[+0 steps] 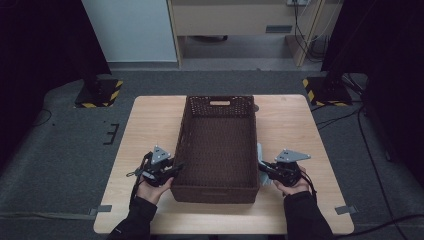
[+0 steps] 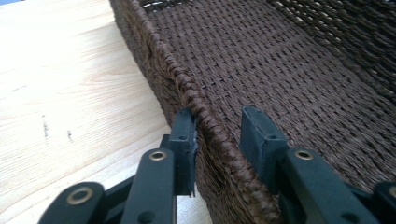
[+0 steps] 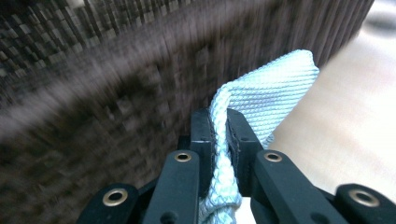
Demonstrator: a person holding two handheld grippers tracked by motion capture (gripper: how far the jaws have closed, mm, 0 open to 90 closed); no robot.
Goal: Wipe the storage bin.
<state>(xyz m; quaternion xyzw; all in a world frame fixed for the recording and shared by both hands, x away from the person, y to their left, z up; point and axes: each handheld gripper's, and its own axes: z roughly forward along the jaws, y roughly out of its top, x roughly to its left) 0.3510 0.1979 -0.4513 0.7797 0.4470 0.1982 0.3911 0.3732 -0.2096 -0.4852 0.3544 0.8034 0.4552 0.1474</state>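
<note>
Here, a pale blue woven cloth [image 3: 261, 100] is pinched between the closed jaws of the right gripper [image 3: 219, 123] just outside the dark brown wicker basket [image 1: 218, 145], whose left rim is straddled, ungripped, by the left gripper [image 2: 217, 123] on the light wooden table [image 1: 150, 120].

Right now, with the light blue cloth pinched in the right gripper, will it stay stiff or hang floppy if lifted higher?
Probably floppy: the cloth folds over itself above the right gripper, and its woven texture looks soft. It seems light, since a narrow pinch holds it. It is unlikely to slip, as the jaws squeeze a bunched fold, though the free end may drag on the basket.
</note>
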